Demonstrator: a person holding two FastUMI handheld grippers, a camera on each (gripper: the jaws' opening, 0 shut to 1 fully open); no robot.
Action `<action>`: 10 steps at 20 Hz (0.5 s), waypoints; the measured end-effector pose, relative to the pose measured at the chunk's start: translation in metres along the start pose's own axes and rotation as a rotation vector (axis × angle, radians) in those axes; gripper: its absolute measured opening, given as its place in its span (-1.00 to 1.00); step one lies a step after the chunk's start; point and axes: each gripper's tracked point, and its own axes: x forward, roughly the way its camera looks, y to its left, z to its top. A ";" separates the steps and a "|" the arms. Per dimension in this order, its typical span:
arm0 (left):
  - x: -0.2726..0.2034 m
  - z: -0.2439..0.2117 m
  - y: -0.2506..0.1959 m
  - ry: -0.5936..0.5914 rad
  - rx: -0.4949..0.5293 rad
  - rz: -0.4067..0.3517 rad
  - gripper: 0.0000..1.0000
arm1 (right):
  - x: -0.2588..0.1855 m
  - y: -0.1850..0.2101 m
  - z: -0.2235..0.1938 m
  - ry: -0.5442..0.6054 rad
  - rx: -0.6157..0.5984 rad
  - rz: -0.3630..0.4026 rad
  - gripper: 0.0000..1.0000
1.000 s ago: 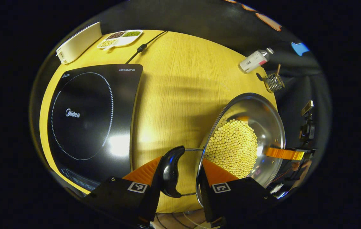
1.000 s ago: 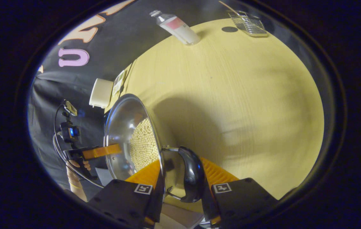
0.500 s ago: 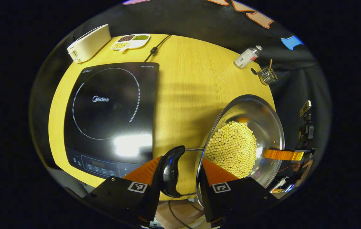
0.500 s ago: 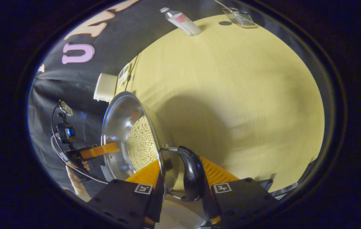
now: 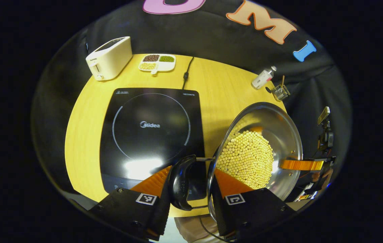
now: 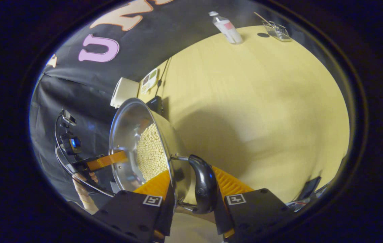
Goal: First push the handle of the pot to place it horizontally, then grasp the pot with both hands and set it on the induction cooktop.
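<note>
My left gripper point(image 5: 191, 177) is clamped on the pot's point(image 5: 279, 130) near black handle point(image 5: 180, 182), one finger inside the rim. The induction cooktop point(image 5: 151, 130) lies ahead to its left, on the table point(image 5: 83, 135). My right gripper point(image 6: 191, 184) grips the opposite handle point(image 6: 204, 184); its view adds bare table ahead-right and a hand point(image 6: 83, 189) beyond the pot.

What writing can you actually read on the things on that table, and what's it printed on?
"Midea": middle of the induction cooktop.
Small print at the cooktop's far corners: too small to read.
Word on the toaster front: blurred.
Label on the bottle: too small to read.
</note>
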 end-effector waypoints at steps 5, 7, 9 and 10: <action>-0.011 0.021 0.081 -0.049 0.013 -0.030 0.18 | 0.042 0.073 -0.009 -0.053 -0.053 -0.027 0.06; -0.010 0.030 0.115 -0.062 0.018 -0.022 0.19 | 0.065 0.098 -0.007 -0.062 -0.078 -0.038 0.07; -0.005 0.039 0.143 -0.072 0.018 -0.007 0.17 | 0.087 0.115 -0.003 -0.057 -0.081 -0.045 0.09; -0.002 0.042 0.153 -0.074 0.020 -0.001 0.17 | 0.098 0.121 0.000 -0.052 -0.083 -0.054 0.08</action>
